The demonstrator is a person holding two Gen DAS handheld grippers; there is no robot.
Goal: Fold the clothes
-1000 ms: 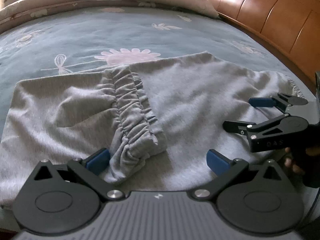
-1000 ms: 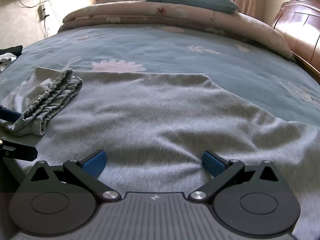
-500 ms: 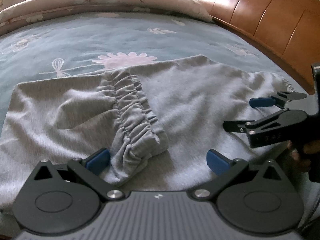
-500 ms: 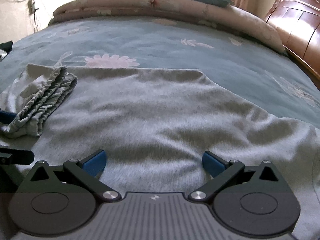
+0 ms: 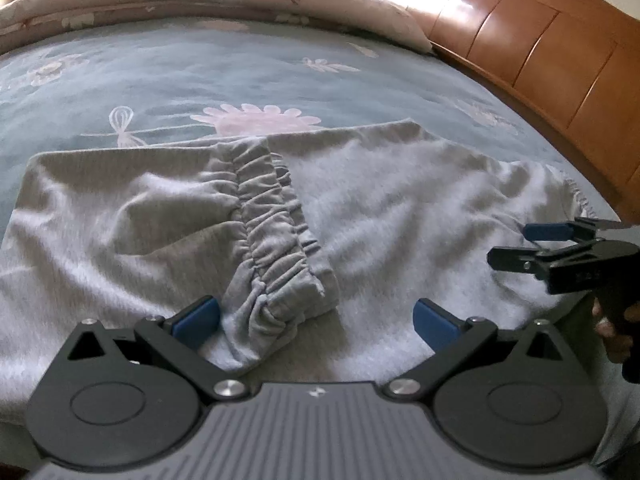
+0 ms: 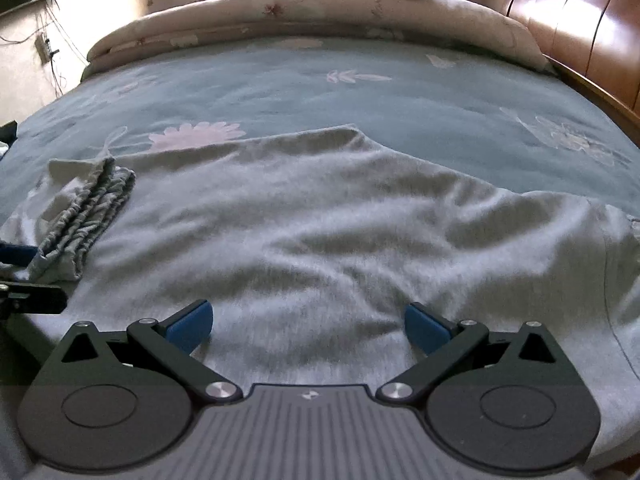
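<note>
Bedspread (image 6: 280, 88) beyond grey pants (image 6: 320, 216) lies bare, free passage; wooden headboard (image 5: 540, 52) walls the right, rolled quilt (image 6: 320, 16) blocks the far end.

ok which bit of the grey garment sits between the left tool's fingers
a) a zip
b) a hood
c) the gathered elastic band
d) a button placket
c, the gathered elastic band of the grey garment runs down into the open left tool, nothing clamped.

Grey garment (image 6: 320, 216) right end cut off; near edge behind gripper.
</note>
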